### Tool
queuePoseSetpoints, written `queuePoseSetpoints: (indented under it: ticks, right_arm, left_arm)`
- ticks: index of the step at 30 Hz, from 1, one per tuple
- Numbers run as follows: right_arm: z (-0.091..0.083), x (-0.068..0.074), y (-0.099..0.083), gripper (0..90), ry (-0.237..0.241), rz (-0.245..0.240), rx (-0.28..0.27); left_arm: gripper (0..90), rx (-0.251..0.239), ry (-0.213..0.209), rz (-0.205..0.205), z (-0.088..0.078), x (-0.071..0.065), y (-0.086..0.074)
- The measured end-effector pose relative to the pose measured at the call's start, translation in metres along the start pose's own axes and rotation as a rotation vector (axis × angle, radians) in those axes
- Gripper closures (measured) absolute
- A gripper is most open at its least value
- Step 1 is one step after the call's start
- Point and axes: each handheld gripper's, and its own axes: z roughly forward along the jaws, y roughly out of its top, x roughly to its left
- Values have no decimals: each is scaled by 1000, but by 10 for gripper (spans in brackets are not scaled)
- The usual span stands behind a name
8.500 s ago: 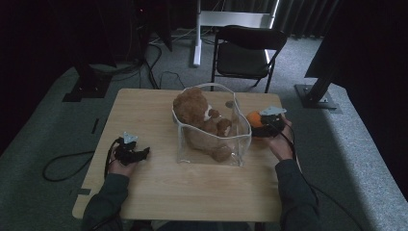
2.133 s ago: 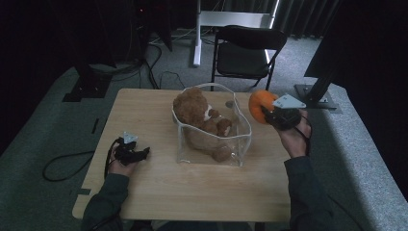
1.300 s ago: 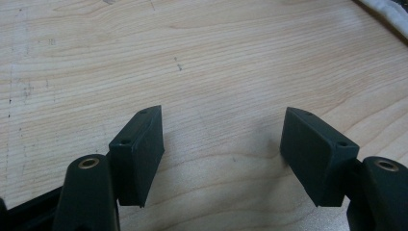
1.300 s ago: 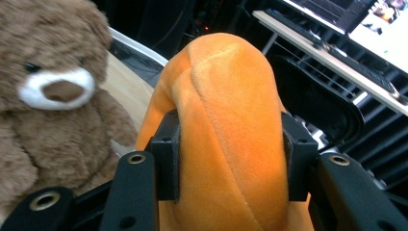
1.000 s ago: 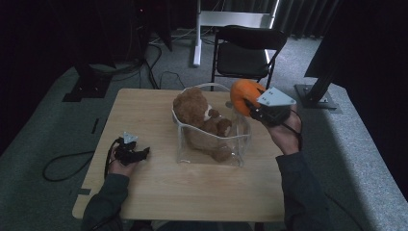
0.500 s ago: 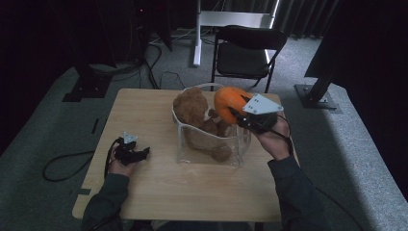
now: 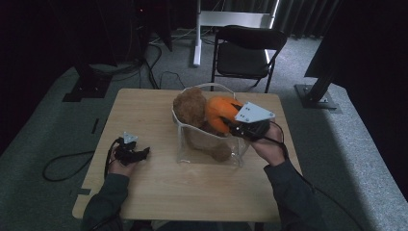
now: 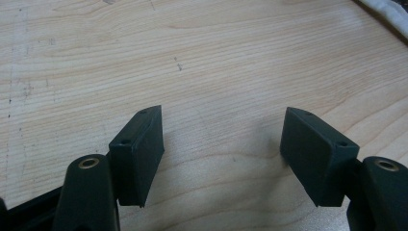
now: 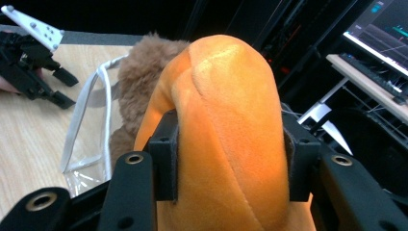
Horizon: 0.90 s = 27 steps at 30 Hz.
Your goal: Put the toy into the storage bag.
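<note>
One orange plush pumpkin [image 7: 220,112], one brown teddy bear [image 7: 189,106] inside one clear plastic bag [image 7: 208,156]; one black folding chair [image 7: 248,50] behind bag.

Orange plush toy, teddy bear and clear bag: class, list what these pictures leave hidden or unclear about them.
- Orange plush toy: right gripper view, its lower part is cut off by the bottom edge and covered by the right tongs.
- Teddy bear: high view, its face is hidden behind the toy.
- Clear bag: high view, its far wall is hidden behind the bear.

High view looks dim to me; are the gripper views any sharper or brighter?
High view: dark room, soft detail, table lit. Left gripper view: bright, wood grain crisp. Right gripper view: orange plush well lit and sharp, background dark.
</note>
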Motion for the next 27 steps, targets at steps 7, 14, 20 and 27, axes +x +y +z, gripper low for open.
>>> queuePoseSetpoints:
  ticks: [7, 14, 20, 27]
  right_arm:
    - [-2, 3, -6, 509, 26, 6, 20]
    - [1, 8, -11, 507, 67, 11, 43]
    - [6, 9, -13, 505, 105, 25, 72]
    - [18, 8, -23, 504, 161, 67, 131]
  left_arm:
    - [325, 0, 0, 0, 0, 0, 0]
    - [325, 0, 0, 0, 0, 0, 0]
    - [325, 0, 0, 0, 0, 0, 0]
    - [324, 1, 0, 0, 0, 0, 0]
